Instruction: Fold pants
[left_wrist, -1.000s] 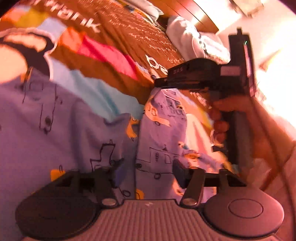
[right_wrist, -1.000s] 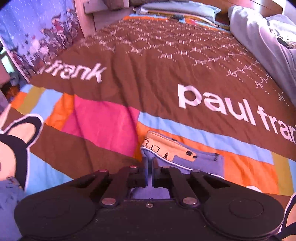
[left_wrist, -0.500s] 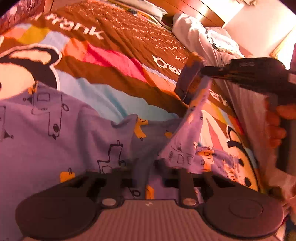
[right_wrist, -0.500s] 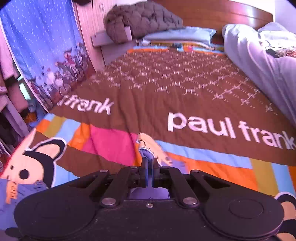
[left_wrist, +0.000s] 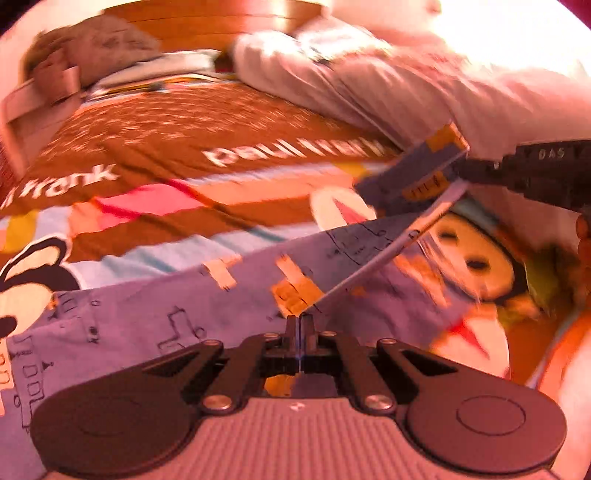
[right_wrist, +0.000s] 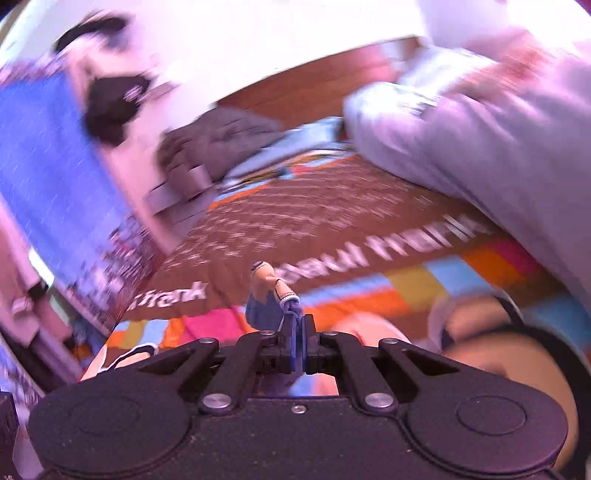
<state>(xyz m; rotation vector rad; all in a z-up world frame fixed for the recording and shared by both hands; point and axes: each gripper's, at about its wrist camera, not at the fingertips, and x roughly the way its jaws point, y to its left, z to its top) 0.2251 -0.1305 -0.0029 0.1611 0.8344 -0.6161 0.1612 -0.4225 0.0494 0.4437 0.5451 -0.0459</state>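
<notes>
White lettering "frank" stood legible on the brown band of the bedspread (left_wrist: 155, 147) in both views; the neighbouring word was blurred. "DAS" was embossed on the right gripper (left_wrist: 460, 168).

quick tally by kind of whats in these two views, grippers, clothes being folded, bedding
grippers: 2, left gripper and right gripper, both clamped on the pants
pants: 1, blue printed pants
bedspreads: 1, brown bedspread
white duvets: 1, white duvet
grey cushions: 1, grey cushion
total: 6
</notes>
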